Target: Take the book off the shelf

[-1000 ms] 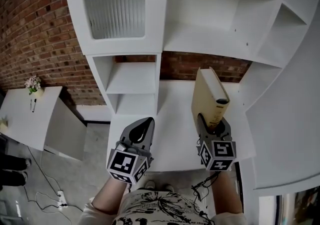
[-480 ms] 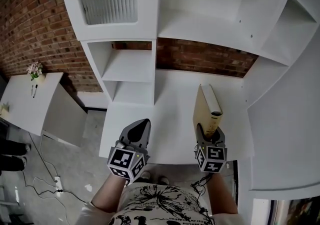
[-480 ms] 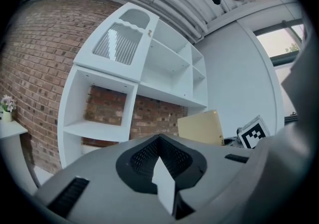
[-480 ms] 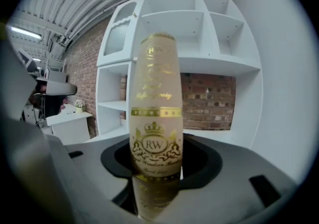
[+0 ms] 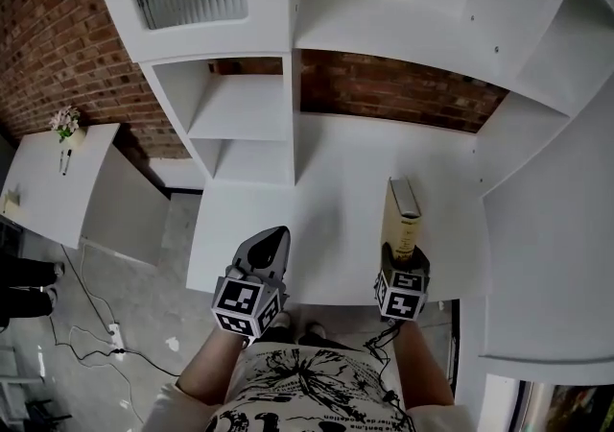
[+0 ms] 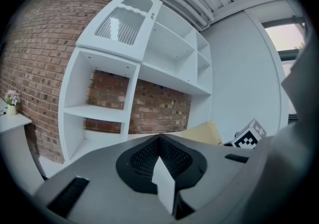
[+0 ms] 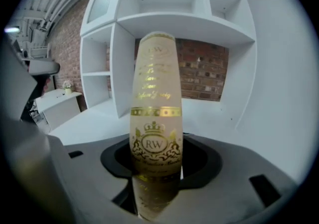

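One cream book (image 5: 400, 214) with gold spine lettering stands upright, pinched at its near end by the right claw (image 5: 402, 255), over the white desk (image 5: 326, 219), off the shelf (image 5: 242, 108). The left claw (image 5: 271, 246) is pressed together and empty.

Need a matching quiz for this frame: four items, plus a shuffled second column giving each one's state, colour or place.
Column 1
1. left gripper
2. right gripper
3. book
4. flowers

Column 2
A. on the white side table, far left in the head view
B. cream, with gold lettering on the spine
C. jaws shut, nothing between them
D. jaws clamped on the book's near end

Pairs: 1-C, 2-D, 3-B, 4-A
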